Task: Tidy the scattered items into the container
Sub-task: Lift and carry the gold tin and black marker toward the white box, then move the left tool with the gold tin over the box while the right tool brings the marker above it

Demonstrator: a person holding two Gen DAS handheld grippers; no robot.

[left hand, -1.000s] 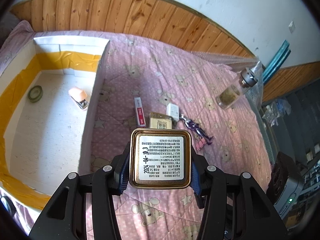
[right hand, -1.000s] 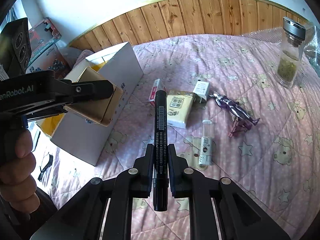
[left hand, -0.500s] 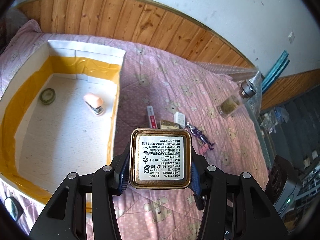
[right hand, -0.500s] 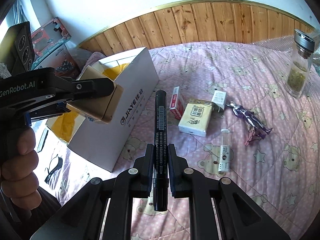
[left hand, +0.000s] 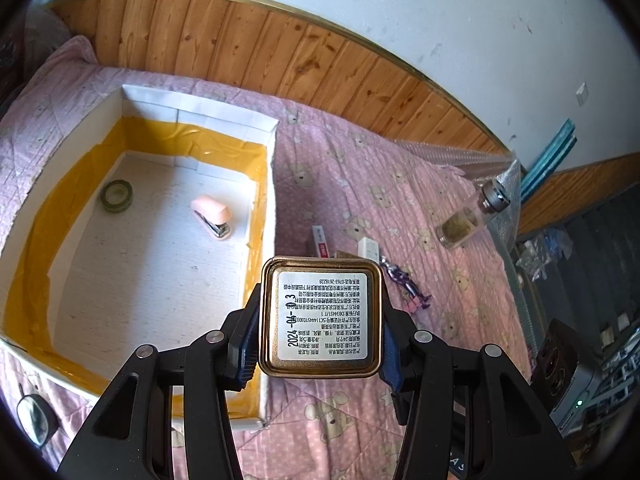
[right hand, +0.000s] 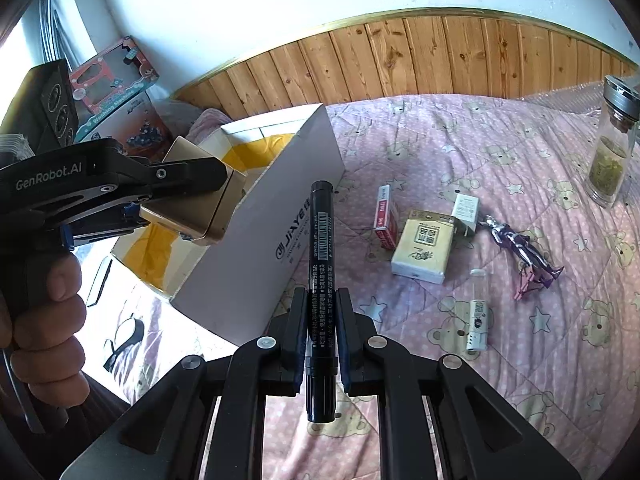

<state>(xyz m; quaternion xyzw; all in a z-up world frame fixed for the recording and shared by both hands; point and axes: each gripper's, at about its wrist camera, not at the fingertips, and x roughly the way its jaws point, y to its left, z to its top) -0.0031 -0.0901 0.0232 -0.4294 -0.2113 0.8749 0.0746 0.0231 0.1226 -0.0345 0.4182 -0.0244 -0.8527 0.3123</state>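
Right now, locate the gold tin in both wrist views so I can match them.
Left wrist: the gold tin sits low at centre, its labelled base facing the camera, clamped in the left gripper.
Right wrist: the gold tin is at mid-left, over the open box, held by the left gripper.
Shared landmark: the white box with yellow tape inside.

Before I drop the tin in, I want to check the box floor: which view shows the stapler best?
The left wrist view: it looks down into the box, where the pink stapler lies in plain sight near the tape roll. The right wrist view shows only the box's outer wall; the stapler is hidden.
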